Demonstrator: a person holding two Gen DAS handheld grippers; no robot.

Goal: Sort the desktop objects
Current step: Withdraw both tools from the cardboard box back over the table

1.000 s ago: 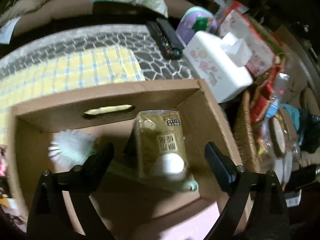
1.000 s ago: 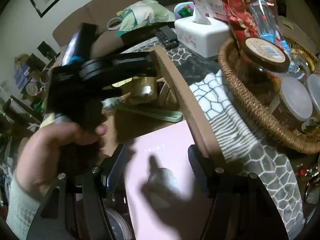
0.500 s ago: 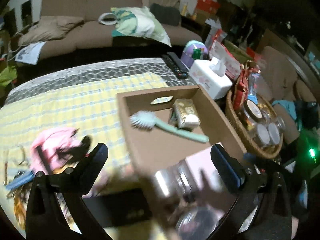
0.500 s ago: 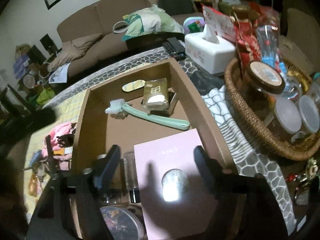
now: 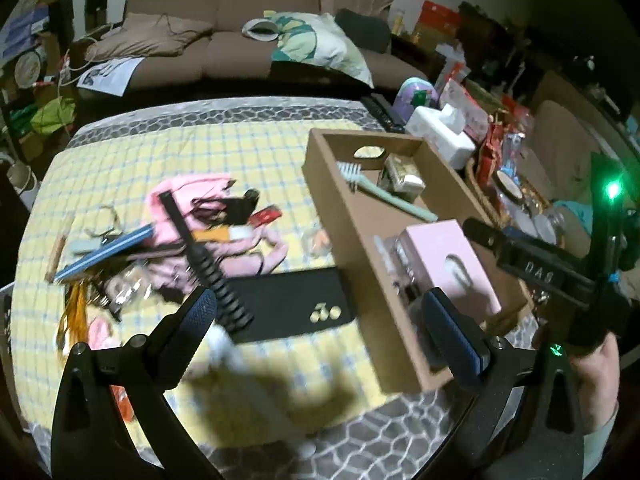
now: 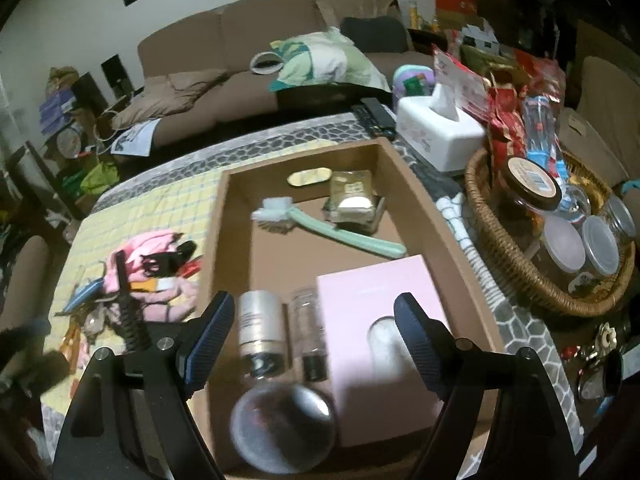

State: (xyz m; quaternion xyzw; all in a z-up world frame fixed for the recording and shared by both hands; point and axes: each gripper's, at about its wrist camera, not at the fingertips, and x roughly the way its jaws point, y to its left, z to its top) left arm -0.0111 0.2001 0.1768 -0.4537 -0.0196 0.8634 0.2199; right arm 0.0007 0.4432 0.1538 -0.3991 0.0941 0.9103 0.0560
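The left gripper (image 5: 320, 316) hangs above the yellow checked cloth (image 5: 248, 148), jaws spread wide with nothing between them. Below its fingers lie a black case (image 5: 296, 304) and a black ribbed rod (image 5: 208, 264); the pink pouch (image 5: 192, 216) and a loose heap of small items sit further out on the left. The cardboard box (image 5: 360, 236) stands just right of this gripper's right finger.

The right gripper (image 6: 314, 344) hovers over the near end of the box (image 6: 436, 224), jaws parted and empty. Between and below its fingers lie a silver-capped bottle (image 6: 260, 324), a small clear bottle (image 6: 308, 328), a round glass lid (image 6: 284, 424) and a pink box (image 6: 384, 312). Deeper in the box rest a green-handled brush (image 6: 344, 232) and a gold carton (image 6: 354, 196).

A second ago the left gripper was low inside the box, over the brush and carton; it is now out over the cloth, and its jaws have opened a little further. The right gripper's jaws have also just been widening, with nothing in them, and its view now takes in the whole box.

Both grippers point steeply down. A hand (image 5: 596, 380) grips the right gripper's handle at the right edge of the left view.
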